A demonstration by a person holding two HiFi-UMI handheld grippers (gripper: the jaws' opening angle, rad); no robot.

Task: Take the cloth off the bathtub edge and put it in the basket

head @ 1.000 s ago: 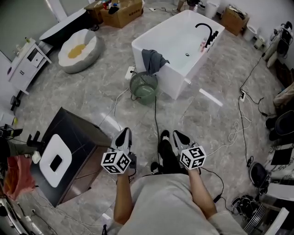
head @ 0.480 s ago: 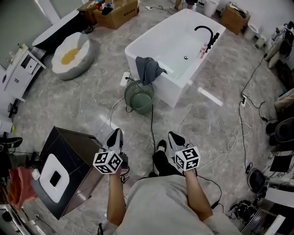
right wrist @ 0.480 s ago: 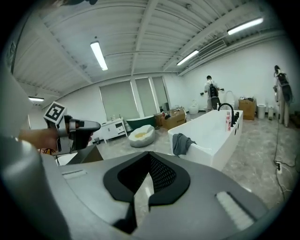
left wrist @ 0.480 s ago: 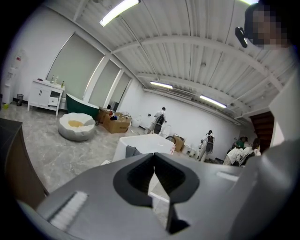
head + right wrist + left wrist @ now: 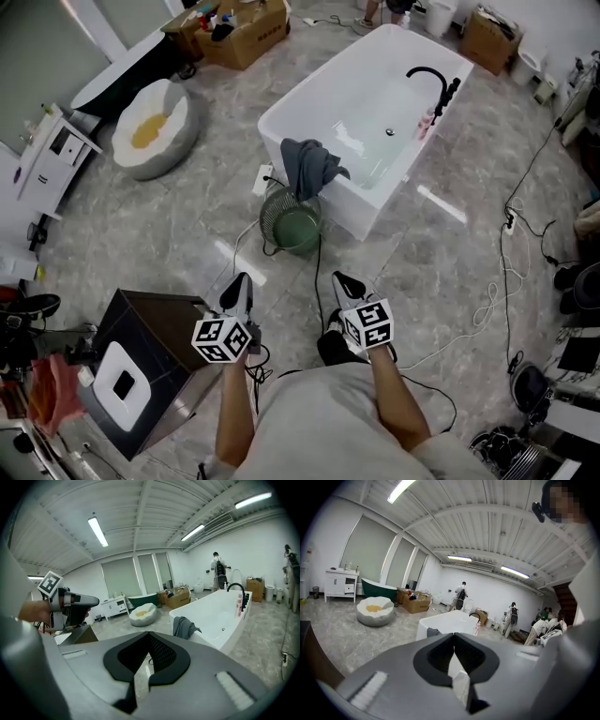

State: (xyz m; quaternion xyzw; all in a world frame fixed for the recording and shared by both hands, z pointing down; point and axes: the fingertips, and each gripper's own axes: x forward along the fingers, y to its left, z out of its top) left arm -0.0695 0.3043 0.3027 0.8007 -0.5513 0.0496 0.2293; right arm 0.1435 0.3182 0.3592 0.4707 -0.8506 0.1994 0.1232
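A grey cloth (image 5: 312, 167) hangs over the near edge of the white bathtub (image 5: 375, 103); it also shows in the right gripper view as the cloth (image 5: 184, 627) and, small, in the left gripper view (image 5: 432, 632). A round green wire basket (image 5: 292, 221) stands on the floor right below the cloth. My left gripper (image 5: 238, 285) and right gripper (image 5: 343, 281) are held side by side well short of the basket, both shut and empty. In the right gripper view the left gripper (image 5: 93, 601) appears at the far left.
A dark cabinet (image 5: 141, 366) with a white device on top stands at the lower left. A white beanbag (image 5: 155, 122) and cardboard boxes (image 5: 239, 23) sit beyond. Cables (image 5: 497, 272) run over the marble floor at the right. People stand by the far wall (image 5: 461, 595).
The view has shifted forward: the tub, cloth and basket sit lower and nearer in the head view. Both grippers stay shut and keep the same side-by-side stance.
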